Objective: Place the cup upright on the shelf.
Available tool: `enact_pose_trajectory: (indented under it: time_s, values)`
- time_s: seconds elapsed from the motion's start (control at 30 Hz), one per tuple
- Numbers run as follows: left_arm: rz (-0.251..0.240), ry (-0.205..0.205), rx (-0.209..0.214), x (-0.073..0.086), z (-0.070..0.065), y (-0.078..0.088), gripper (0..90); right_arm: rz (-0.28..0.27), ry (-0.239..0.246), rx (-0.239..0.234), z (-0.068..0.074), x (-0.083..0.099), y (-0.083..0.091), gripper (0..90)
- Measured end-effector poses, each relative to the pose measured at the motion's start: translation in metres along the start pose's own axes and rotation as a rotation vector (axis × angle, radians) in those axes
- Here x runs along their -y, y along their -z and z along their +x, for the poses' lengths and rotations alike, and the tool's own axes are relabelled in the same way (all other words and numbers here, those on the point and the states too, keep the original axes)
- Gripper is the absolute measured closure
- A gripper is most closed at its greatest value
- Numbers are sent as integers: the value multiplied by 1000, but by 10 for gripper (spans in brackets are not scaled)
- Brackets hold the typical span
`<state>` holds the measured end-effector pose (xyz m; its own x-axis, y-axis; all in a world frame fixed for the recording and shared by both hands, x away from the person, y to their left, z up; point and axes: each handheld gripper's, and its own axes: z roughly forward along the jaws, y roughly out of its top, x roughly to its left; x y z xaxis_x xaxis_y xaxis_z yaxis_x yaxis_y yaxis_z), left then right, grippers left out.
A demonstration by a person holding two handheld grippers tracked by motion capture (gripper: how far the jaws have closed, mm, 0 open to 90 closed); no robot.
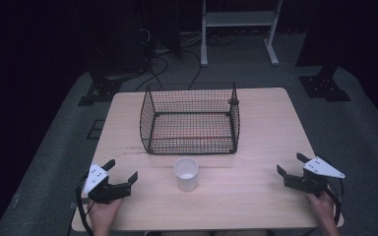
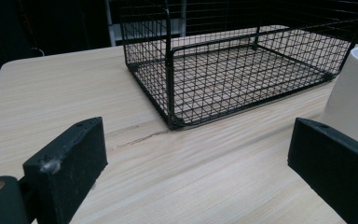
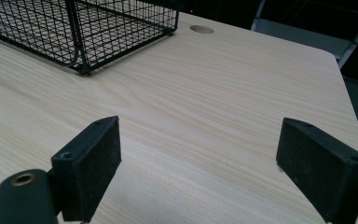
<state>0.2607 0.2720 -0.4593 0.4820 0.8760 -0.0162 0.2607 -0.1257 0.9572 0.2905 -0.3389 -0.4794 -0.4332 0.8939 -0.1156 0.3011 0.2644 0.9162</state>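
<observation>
Table (image 1: 256,196) fills mid frame in high view. Wire basket (image 1: 191,119) sits at centre, w/ white cup (image 1: 186,173) upright just below it, apart from it. Cup looks empty, tho the dim light makes that unsure. Left gripper (image 1: 123,170) lower left, jaws spread wide, holding nothing. Right gripper (image 1: 290,164) lower right, also spread, nothing between jaws. Both well apart from cup.
</observation>
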Motion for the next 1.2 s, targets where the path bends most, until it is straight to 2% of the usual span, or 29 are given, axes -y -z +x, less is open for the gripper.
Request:
enact_pose_trajectory:
  time_s: [0.27, 0.37, 0.57, 0.9, 1.1, 1.13, 1.2]
  values:
    - [1, -15, 23, -2, -5, -1, 37, 1, 1, -1, 0, 0, 0, 131]
    - [3, -17, 43, -3, -8, -2, 31, 1, 3, -1, 0, 0, 0, 130]
    - [-9, -49, 69, -6, -17, -6, 23, 2, 3, -1, 0, 0, 0, 131]
    - [2, -87, 114, -10, -29, -12, 23, 2, 3, -1, 0, 0, 0, 131]
    - [20, -121, 159, -14, -40, -16, 23, 2, 1, 1, 0, 0, 0, 131]
    - [37, -122, 193, -15, -43, -18, 23, 2, -1, 1, 0, 0, 0, 130]
    - [40, -124, 195, -16, -44, -19, 23, 2, -1, 1, 0, 0, 0, 131]
